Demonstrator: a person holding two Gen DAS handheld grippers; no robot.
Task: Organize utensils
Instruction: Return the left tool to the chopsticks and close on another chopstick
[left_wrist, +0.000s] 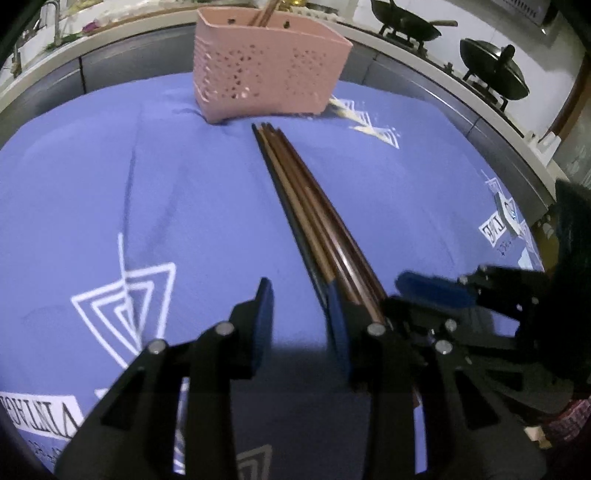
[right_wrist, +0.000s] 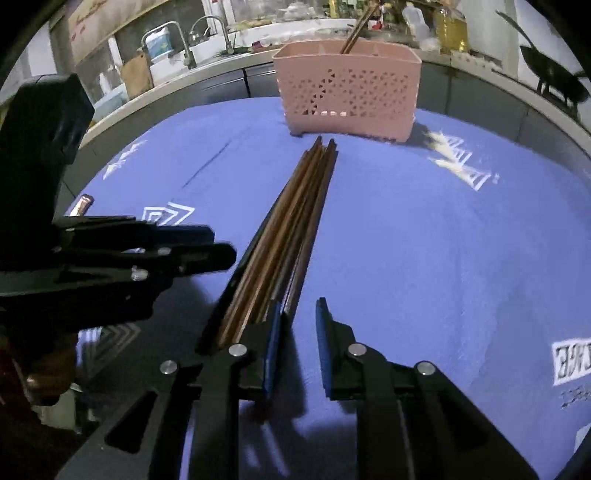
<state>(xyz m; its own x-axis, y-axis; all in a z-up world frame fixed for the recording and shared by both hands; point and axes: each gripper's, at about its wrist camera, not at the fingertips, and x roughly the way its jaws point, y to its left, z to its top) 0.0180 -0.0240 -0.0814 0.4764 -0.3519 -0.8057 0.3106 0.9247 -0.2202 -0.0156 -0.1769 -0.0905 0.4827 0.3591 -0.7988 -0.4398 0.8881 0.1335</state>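
**Two Grippers Squeeze a Pile of Chopsticks**

As the left wrist camera looks down, the left gripper (left_wrist: 301, 325) has its fingers a little apart, with nothing between them. The chopsticks (left_wrist: 295, 206) lie just beside its right finger, on the outside. They rest on the blue cloth (left_wrist: 110, 184) and point at the pink basket (left_wrist: 269, 70), where more sticks already stand.

From the right wrist camera, the right gripper (right_wrist: 297, 343) is a little apart too, and empty. The chopsticks (right_wrist: 291, 229) lie against the outside of its left finger. Both grippers seem to push the sticks into one tidy bunch, probably so they are easier to pick up.
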